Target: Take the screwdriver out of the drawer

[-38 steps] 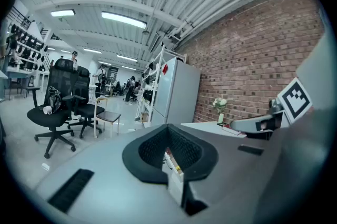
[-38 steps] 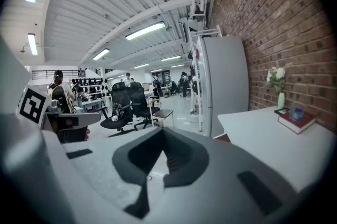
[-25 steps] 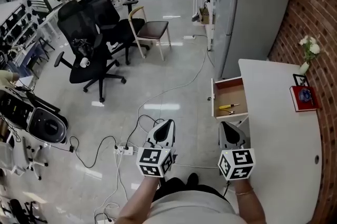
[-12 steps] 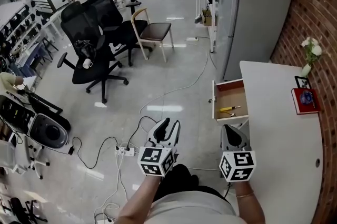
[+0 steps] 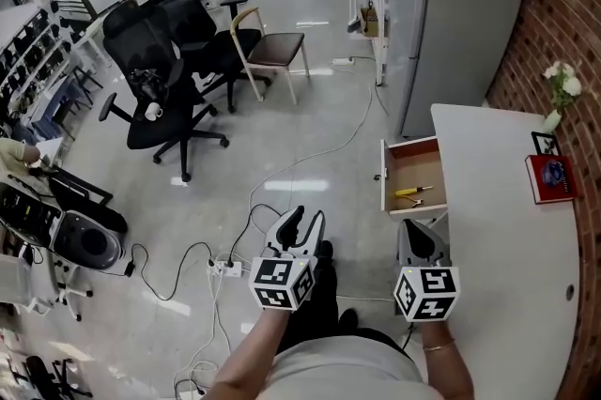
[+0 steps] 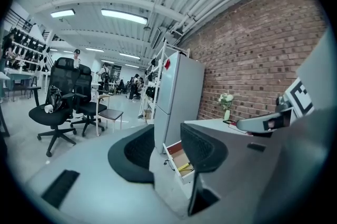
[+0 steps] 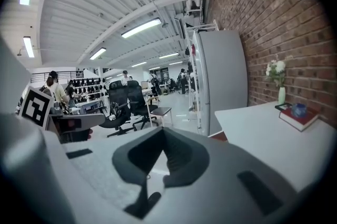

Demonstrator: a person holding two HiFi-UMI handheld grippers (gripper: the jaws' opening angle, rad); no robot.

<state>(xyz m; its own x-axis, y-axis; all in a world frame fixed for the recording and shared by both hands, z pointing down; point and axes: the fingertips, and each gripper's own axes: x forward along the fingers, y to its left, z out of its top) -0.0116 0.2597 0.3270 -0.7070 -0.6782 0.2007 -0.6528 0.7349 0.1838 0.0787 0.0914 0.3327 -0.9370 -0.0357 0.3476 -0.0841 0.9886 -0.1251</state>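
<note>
The left gripper (image 5: 305, 220) is now showing its fingers spread wide with nothing between them. A second ago they were pressed together, and they have just been opening. A dark shoe (image 5: 324, 250) is now showing just right of those fingers, where bare floor lay before. The right gripper (image 5: 420, 230) is keeping its fingers closed together, empty, as before. Both grippers are sitting slightly lower in the head view than a second ago.

The yellow-handled screwdriver (image 5: 410, 192) is lying inside the open drawer (image 5: 387, 175), ahead of the right fingers and apart from them. The drawer is sticking out from the white table (image 5: 498, 238) to their right.

Far ahead of the left fingers black office chairs (image 5: 160, 79) and a wooden chair (image 5: 272, 51) are standing, with a power strip (image 5: 223, 268) lying just to their left. A grey cabinet (image 5: 460, 13) is rising beyond the drawer. A red book (image 5: 549, 177) and white flowers (image 5: 561, 86) are resting by the brick wall (image 5: 563, 4).
</note>
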